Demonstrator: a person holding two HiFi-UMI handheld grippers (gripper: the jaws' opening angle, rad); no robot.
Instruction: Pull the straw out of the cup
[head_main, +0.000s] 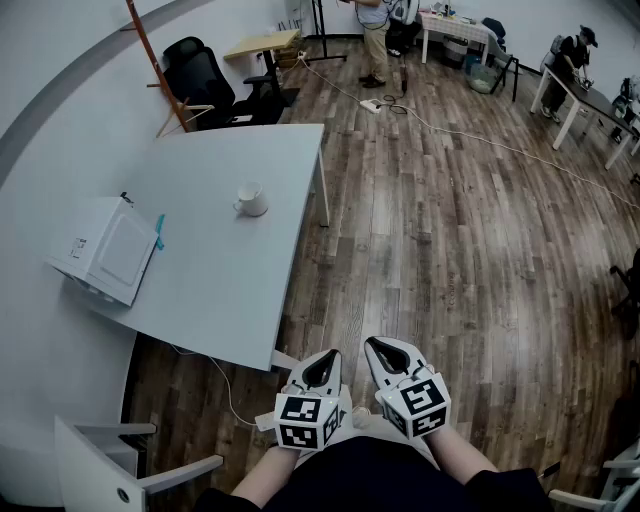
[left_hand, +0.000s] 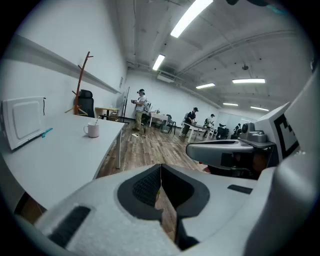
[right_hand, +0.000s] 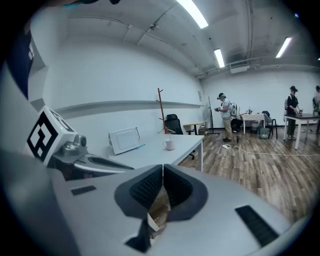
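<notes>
A white cup (head_main: 252, 199) with a handle stands on the grey-white table (head_main: 220, 290), far ahead of both grippers. It also shows small in the left gripper view as the cup (left_hand: 91, 130) and in the right gripper view as the cup (right_hand: 170, 144). A thin straw (left_hand: 96, 122) sticks up from it. My left gripper (head_main: 322, 368) and right gripper (head_main: 385, 352) are side by side over the wooden floor, close to my body and clear of the table. The left gripper (left_hand: 160, 167) and right gripper (right_hand: 163, 167) both have their jaws together with nothing between them.
On the table's left end lie a white box (head_main: 105, 248) and a teal pen (head_main: 159, 232). A black office chair (head_main: 205, 80) and a wooden coat rack (head_main: 155, 60) stand behind the table. A white chair (head_main: 110, 465) is at lower left. A cable (head_main: 470, 140) crosses the floor; people stand at far desks.
</notes>
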